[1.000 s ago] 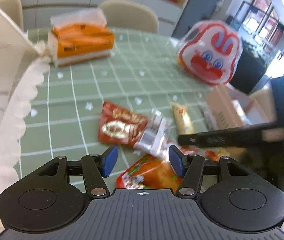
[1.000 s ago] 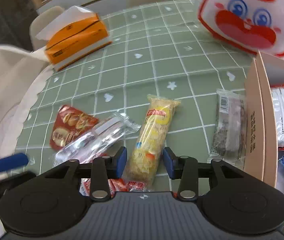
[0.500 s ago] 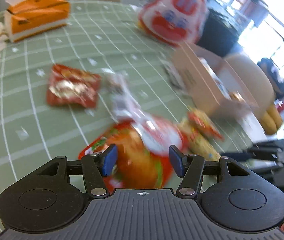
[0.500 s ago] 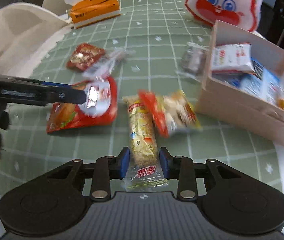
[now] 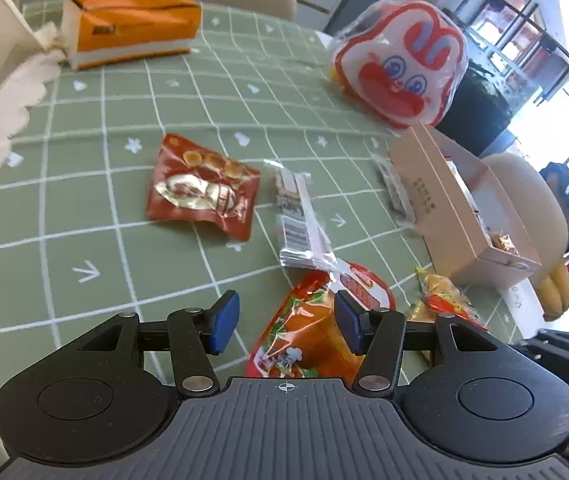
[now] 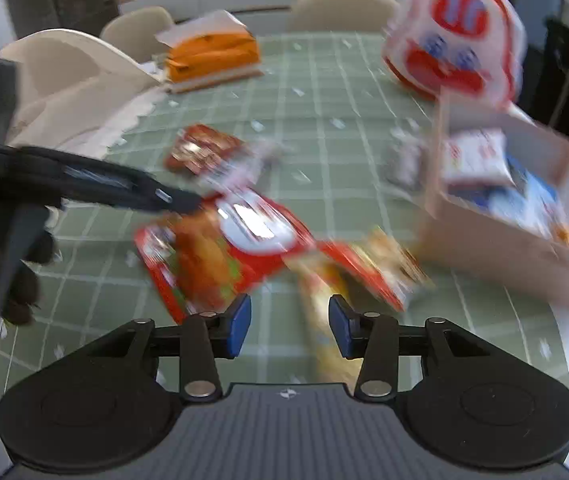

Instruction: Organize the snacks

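My left gripper (image 5: 286,322) hovers low over an orange snack bag (image 5: 308,336) on the green checked tablecloth. Its jaws are closing: the right pad is over the bag and the left pad stands clear of it. The bag (image 6: 212,260) also shows in the blurred right wrist view, with the left gripper (image 6: 190,201) at its top edge. My right gripper (image 6: 290,326) is open. A long yellow snack bar (image 6: 320,308) lies between its pads, close to the right one, with cloth showing beside the left one. The cardboard box (image 5: 444,208) holds several snack packs.
A red foil pack (image 5: 204,192), a clear-wrapped bar (image 5: 300,220) and a yellow-red packet (image 5: 444,300) lie loose on the cloth. A dark bar (image 5: 394,188) leans against the box. An orange tissue box (image 5: 132,32) and a clown-face bag (image 5: 400,68) stand at the far side.
My left gripper has swung back over the orange bag and its pads have narrowed a little. The right gripper has drawn back from the far snacks, and its pads stand wider around the yellow bar.
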The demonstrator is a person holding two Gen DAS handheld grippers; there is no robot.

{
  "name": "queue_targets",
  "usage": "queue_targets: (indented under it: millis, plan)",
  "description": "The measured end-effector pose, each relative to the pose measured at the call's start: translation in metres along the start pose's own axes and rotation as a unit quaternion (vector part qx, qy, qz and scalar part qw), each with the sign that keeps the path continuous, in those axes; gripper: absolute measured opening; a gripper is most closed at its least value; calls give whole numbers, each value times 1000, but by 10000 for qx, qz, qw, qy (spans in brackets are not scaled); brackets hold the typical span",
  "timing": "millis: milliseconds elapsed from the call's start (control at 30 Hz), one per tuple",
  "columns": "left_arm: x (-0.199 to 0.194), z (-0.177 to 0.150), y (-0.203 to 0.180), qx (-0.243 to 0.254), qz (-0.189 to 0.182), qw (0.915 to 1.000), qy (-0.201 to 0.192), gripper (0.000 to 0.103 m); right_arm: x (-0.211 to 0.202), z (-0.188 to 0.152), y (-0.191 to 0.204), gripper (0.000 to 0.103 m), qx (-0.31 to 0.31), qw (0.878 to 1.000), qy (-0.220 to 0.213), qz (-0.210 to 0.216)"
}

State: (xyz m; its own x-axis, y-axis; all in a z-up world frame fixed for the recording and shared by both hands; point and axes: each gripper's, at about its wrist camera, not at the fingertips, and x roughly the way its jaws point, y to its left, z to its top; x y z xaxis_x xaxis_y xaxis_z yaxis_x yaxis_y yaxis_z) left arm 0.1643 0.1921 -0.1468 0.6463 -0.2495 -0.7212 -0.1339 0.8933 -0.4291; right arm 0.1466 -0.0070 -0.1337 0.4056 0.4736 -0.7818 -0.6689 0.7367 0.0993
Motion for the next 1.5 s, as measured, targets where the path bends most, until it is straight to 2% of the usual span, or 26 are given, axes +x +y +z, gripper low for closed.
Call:
queue_targets:
  millis: [67, 233, 367, 533, 667, 733, 900, 967, 1067, 1133, 1233, 1367, 1400, 1500]
  plan:
    - [7, 1, 0, -53, -181, 9998, -17, 58, 14, 5, 12, 23, -43, 9998, 123, 138]
    - [16, 1, -5, -113, -628, 9980, 31, 58, 40, 2, 19, 23, 77, 9992, 376, 73]
    - [7, -7, -21, 175, -844, 9960, 221, 58, 30, -9, 11, 23, 212, 9987, 368, 286]
    - [-27, -27, -53, 428, -1143, 9924, 164, 58, 12, -26, 1, 23, 348, 9967, 454, 573]
    - [-40, -38, -79, 443, -1514, 9873, 200, 57, -3, -44, -9, 23, 398, 9963, 454, 609]
    - [-31, -40, -91, 548, -1305, 9897, 196, 57, -9, -50, -18, 23, 490, 9963, 403, 572]
    - [10, -39, -102, 827, -160, 9962, 218, 58, -13, -55, -37, 23, 629, 9967, 285, 416]
    - [20, -38, -98, 791, 17, 9964, 290, 58, -15, -56, -39, 23, 582, 9973, 240, 368]
    - [22, -39, -97, 805, 20, 9962, 316, 53, -20, -57, -43, 23, 570, 9976, 166, 362]
    - [23, -38, -95, 792, -29, 9963, 336, 45, -25, -57, -42, 23, 493, 9983, 108, 302]
    - [26, -38, -88, 419, -210, 9977, 489, 40, -32, -59, -40, 23, 237, 9997, -20, 87]
    - [26, -42, -89, 414, -327, 9976, 452, 39, -43, -62, -38, 30, -100, 9992, -266, -264]
    - [26, -42, -88, 400, -339, 9976, 450, 38, -44, -63, -40, 33, -125, 9990, -310, -294]
    - [24, -42, -84, 194, -443, 9978, 458, 34, -38, -61, -43, 33, -98, 9995, -224, -223]
